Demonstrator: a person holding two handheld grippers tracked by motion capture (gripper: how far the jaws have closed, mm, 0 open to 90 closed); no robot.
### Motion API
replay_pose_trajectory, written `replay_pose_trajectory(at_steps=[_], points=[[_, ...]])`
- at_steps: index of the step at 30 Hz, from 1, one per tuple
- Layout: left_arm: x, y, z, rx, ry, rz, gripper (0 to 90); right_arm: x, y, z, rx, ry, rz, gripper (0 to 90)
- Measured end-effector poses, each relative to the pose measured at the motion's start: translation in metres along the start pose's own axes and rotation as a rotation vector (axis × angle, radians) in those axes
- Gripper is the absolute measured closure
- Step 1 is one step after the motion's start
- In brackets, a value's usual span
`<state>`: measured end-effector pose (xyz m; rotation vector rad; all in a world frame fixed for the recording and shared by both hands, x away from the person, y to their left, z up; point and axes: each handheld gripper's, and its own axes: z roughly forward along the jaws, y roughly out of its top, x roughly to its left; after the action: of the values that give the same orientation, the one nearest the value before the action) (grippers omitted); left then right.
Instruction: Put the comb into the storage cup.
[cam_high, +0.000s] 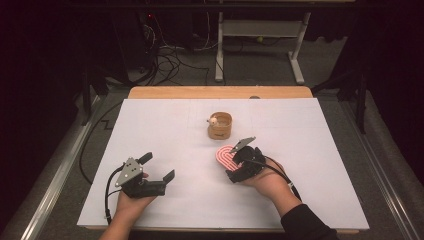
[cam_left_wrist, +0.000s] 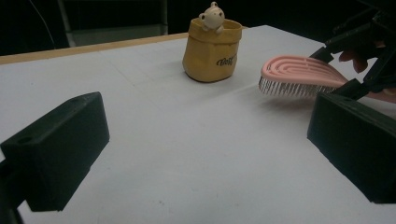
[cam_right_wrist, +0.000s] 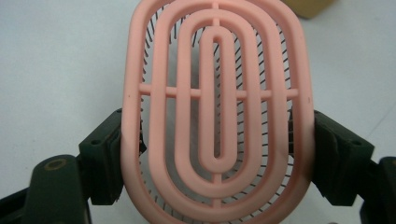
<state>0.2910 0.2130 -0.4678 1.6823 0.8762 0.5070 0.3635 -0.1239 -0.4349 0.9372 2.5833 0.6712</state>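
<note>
In the high view, the right claw (cam_high: 235, 159) is seen clamped on the pink oval plastic hairbrush (cam_high: 225, 156), near the small tan pouch-shaped pot (cam_high: 220, 125) on the white counter (cam_high: 165, 135). The left claw (cam_high: 159, 167) is spread wide, holding nothing.

In the left gripper view, the brush is held off the counter, bristles down; a cream bear figure (cam_left_wrist: 212, 16) peeks from the pot.

In the right gripper view, both jaws are pressed against the brush's sides.

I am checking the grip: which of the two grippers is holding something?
The right gripper: its jaws press both sides of the pink brush. The left gripper stands open over bare table.
</note>
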Motion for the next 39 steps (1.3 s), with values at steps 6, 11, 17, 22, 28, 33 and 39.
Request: replay_pose_trajectory(at_steps=[6,11,17,22,28,33,39], points=[[0.0,0.0,0.001,0.003,-0.002,-0.002,0.0,-0.002,-0.002,-0.012,-0.073,-0.025,-0.007,20.5],[-0.001,0.0,0.001,0.005,-0.005,-0.002,0.0,-0.001,-0.006,-0.022,-0.146,-0.054,-0.006,20.4],[-0.001,0.0,0.001,0.006,-0.01,-0.005,0.0,-0.003,-0.015,-0.032,-0.23,-0.076,0.02,20.4],[-0.001,0.0,0.001,0.005,-0.013,-0.013,0.0,-0.007,-0.023,-0.037,-0.287,-0.092,0.042,20.4],[-0.001,0.0,0.002,0.012,-0.021,-0.012,0.0,-0.011,-0.03,-0.042,-0.375,-0.099,0.073,20.4],[-0.001,0.0,0.002,0.013,-0.021,-0.016,0.0,-0.009,-0.033,-0.044,-0.434,-0.104,0.083,20.4],[-0.001,-0.001,0.002,0.013,-0.022,-0.018,0.0,-0.005,-0.033,-0.044,-0.498,-0.103,0.086,20.4]])
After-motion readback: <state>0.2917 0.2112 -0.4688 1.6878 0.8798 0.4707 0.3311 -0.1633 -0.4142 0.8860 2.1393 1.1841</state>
